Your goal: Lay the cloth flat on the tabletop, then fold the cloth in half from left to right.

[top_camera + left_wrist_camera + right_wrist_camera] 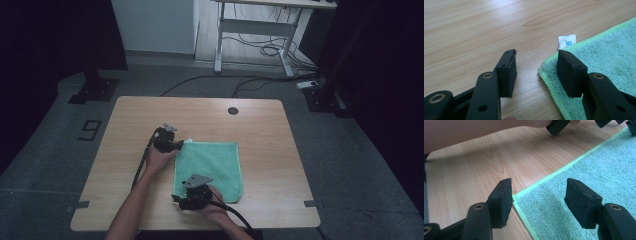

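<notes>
High view: we see the left gripper (181, 145) at the towel's (212, 162) far left corner, the right gripper (176, 198) at its near left corner, both jaws apart on the surface (270, 150), holding nothing.

The square green terry cloth (604, 52) looked soft and nubbly, with a smoother stitched hem, under the right jaw. Its small white label (567, 41) looked papery. The light wooden table (474, 30) beneath the left jaw appeared smooth, matt and grained.

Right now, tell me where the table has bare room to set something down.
Bare wood lies right of the green towel and along the table's far edge. The towel's left side is crowded by the left gripper and right gripper.
</notes>
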`<move>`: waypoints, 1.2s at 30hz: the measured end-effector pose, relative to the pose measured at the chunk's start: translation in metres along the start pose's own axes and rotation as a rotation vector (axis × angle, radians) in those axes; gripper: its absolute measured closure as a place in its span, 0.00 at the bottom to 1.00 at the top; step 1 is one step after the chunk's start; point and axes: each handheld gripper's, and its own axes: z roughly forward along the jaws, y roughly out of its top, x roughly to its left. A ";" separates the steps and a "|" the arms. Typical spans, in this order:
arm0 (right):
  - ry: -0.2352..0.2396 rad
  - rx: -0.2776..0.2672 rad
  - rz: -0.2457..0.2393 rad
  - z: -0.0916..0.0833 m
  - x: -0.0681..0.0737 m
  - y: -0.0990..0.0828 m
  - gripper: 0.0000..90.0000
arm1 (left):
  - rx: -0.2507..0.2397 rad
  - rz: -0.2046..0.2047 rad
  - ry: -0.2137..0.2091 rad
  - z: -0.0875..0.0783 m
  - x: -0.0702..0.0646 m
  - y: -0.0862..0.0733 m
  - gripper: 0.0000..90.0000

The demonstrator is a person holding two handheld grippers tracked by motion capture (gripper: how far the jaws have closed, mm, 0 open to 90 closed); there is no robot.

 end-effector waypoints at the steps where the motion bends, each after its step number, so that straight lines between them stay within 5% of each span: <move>1: 0.001 0.000 -0.001 0.000 0.000 0.000 0.43 | 0.004 0.000 -0.001 0.001 0.000 0.000 0.57; 10: 0.020 0.016 -0.028 0.005 0.005 0.000 0.44 | 0.004 -0.008 -0.014 0.001 0.000 0.000 0.65; 16: -0.013 0.056 -0.061 0.015 0.012 -0.001 0.50 | 0.006 -0.015 -0.023 0.001 0.000 0.000 0.72; 21: -0.046 0.080 -0.085 0.016 0.013 -0.001 0.62 | 0.014 -0.008 -0.036 0.000 -0.001 0.000 0.81; 28: -0.036 0.079 -0.071 0.015 0.012 0.000 0.92 | 0.022 -0.010 -0.059 -0.001 -0.002 0.000 0.95; 36: -0.028 0.038 -0.036 0.009 0.012 0.002 0.95 | 0.000 -0.014 -0.079 -0.017 -0.004 0.010 0.97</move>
